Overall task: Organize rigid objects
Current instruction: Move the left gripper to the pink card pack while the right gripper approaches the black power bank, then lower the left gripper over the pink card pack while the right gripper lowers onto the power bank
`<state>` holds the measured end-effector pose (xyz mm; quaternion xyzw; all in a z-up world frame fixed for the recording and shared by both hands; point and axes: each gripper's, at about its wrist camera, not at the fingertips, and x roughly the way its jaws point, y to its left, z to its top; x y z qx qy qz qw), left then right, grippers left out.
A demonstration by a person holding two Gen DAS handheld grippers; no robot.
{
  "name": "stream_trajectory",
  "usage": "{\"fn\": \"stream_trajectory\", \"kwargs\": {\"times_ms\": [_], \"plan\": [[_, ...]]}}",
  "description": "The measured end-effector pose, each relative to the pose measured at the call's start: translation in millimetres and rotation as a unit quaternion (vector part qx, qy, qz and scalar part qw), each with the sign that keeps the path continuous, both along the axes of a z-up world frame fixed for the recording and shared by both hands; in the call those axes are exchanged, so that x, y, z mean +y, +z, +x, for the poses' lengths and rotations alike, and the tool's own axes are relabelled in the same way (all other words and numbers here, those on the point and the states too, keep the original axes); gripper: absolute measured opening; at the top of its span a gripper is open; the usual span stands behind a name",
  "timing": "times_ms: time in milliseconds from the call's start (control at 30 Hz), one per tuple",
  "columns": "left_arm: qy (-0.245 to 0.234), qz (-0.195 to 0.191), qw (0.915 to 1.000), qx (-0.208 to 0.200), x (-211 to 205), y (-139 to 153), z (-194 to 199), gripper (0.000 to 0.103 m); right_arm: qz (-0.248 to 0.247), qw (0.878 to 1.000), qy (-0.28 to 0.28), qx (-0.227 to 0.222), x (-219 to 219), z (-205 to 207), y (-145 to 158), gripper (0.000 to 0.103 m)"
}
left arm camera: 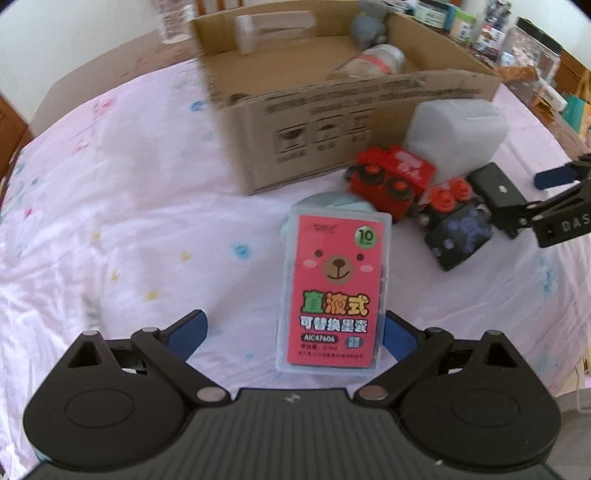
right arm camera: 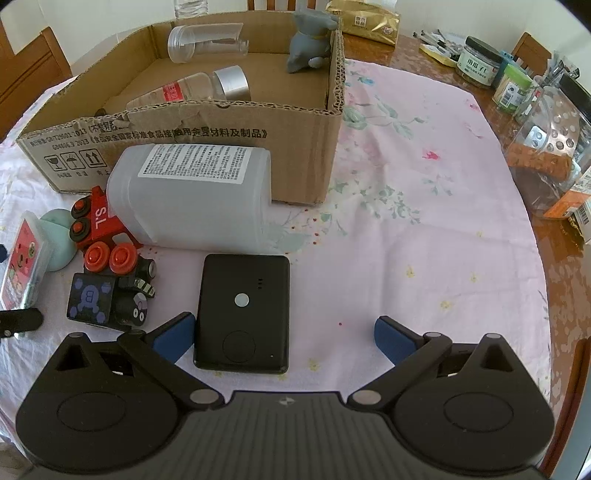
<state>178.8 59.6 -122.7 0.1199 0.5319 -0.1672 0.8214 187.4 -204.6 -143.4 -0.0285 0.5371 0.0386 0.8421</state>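
A pink ink-cartridge case (left arm camera: 334, 291) with a bear on its label lies flat on the pink cloth. It sits between the fingers of my open left gripper (left arm camera: 293, 330), close to the right finger. A flat black device (right arm camera: 242, 314) lies between the fingers of my open right gripper (right arm camera: 284, 330), beside its left finger. Just beyond lie a red toy train (right arm camera: 99, 221), a black toy block (right arm camera: 92, 299) and a white plastic jug (right arm camera: 192, 195) on its side. Behind them stands an open cardboard box (right arm camera: 221, 147) holding a clear jar (right arm camera: 203, 38), a silver-capped bottle (right arm camera: 192, 88) and a grey toy (right arm camera: 308, 40).
A mint-green object (right arm camera: 59, 240) sits behind the pink case. Jars (right arm camera: 476, 62), a clear container (right arm camera: 554, 129) and packets crowd the wooden table's right edge. A gold packet (right arm camera: 369, 18) lies behind the box. Bare cloth (right arm camera: 424, 240) stretches right of the box.
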Motion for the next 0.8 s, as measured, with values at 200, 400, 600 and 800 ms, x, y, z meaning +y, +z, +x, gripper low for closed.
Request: {"fn": "stream_trajectory", "kwargs": {"times_ms": [200, 400, 600, 800], "plan": [[0.042, 0.009, 0.9991, -0.002, 29, 0, 0, 0.099, 0.0, 1.0, 0.006, -0.003, 0, 0, 0, 0.103], [0.079, 0.018, 0.9967, -0.007, 55, 1, 2, 0.1, 0.0, 1.0, 0.013, -0.003, -1, -1, 1, 0.103], [0.111, 0.039, 0.9928, -0.018, 69, 1, 9, 0.101, 0.0, 1.0, 0.018, -0.003, -1, -1, 1, 0.103], [0.152, 0.032, 0.9875, -0.026, 72, 10, 11, 0.1, 0.0, 1.0, 0.018, -0.003, -1, -2, 1, 0.103]]}}
